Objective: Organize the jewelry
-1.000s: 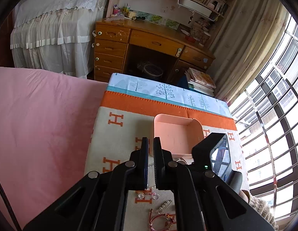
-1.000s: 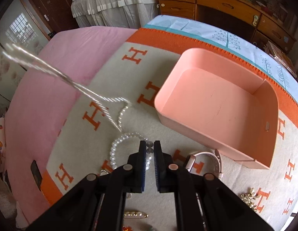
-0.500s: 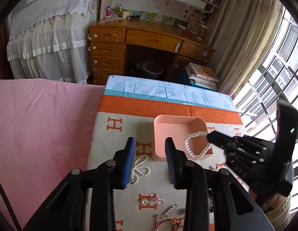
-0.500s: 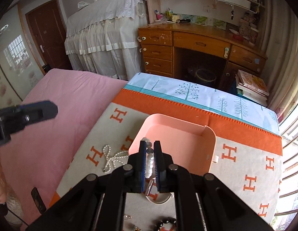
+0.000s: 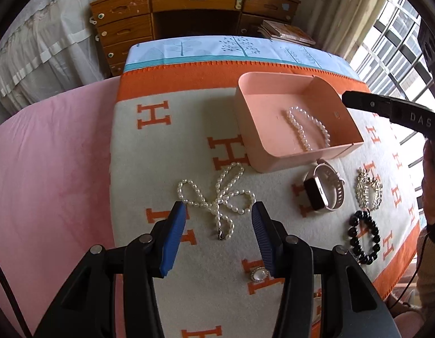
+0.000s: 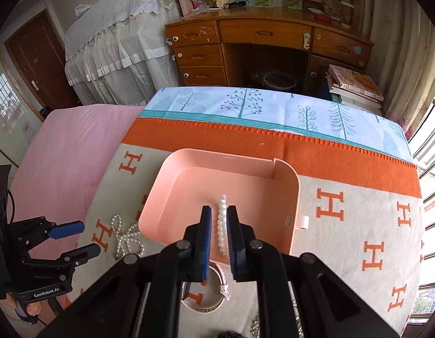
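Note:
A pink tray (image 5: 251,129) sits on the orange and cream H-pattern blanket (image 5: 150,146). A pearl bracelet (image 5: 307,126) lies inside the tray. My right gripper (image 6: 219,214) hovers over the tray, jaws slightly apart, the bracelet (image 6: 222,225) showing in the gap below them. It also shows in the left wrist view (image 5: 386,107). My left gripper (image 5: 217,211) is open wide just above a long pearl necklace (image 5: 217,197) lying looped on the blanket.
A pink-strapped watch (image 5: 324,188), a gold crystal brooch (image 5: 368,188), a black bead bracelet (image 5: 363,236) and a pearl ring (image 5: 258,274) lie on the blanket right of the necklace. A wooden desk (image 6: 262,45) stands beyond the bed.
My right gripper carried the pearl bracelet over the tray and let it go; it now lies inside. My left gripper opened wider and dropped toward the pearl necklace.

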`<state>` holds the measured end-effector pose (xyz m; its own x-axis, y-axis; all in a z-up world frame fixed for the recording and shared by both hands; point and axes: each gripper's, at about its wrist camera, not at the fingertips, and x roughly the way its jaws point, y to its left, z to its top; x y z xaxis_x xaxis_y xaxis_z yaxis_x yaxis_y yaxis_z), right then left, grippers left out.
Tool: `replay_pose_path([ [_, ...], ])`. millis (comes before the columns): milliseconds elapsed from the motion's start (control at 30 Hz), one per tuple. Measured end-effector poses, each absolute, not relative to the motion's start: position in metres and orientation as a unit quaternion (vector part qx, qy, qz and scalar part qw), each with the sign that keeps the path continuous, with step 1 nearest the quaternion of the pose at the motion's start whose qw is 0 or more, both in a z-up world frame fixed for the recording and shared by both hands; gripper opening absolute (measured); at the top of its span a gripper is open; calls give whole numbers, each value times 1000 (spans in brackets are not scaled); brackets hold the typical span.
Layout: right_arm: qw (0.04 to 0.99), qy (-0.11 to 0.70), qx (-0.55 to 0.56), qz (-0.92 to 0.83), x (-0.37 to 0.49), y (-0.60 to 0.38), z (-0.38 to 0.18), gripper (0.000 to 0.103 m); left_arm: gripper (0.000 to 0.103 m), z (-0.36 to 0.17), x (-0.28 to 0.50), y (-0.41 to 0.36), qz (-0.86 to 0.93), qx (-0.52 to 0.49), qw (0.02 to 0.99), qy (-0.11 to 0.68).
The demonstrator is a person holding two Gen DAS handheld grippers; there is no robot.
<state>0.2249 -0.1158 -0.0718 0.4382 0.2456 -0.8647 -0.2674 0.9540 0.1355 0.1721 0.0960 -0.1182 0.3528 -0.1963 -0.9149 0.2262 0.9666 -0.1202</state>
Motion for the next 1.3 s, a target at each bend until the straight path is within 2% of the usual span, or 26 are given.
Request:
replay_pose_path([
  [100,850,505,1,150,219,-121,-76,34,47,-126,170,93,-152,42,822,547],
  [433,840,509,7,186,190,-126,-85,35,47,-142,165,69,-213,153,817,514],
  [633,838,510,20,193,184,-133,-89,35,46,-153,174,62,-232,191,797,524],
  [867,834,513,27,202,179,-138,-93,35,32,-162,189,62,-235,221,781,535],
  [1233,832,512,20,210,174,-135,-96,35,30,-171,206,61,-253,236,762,547],
  [1300,831,515,22,208,175,-135,-98,35,18,-172,210,63,-262,223,755,558],
])
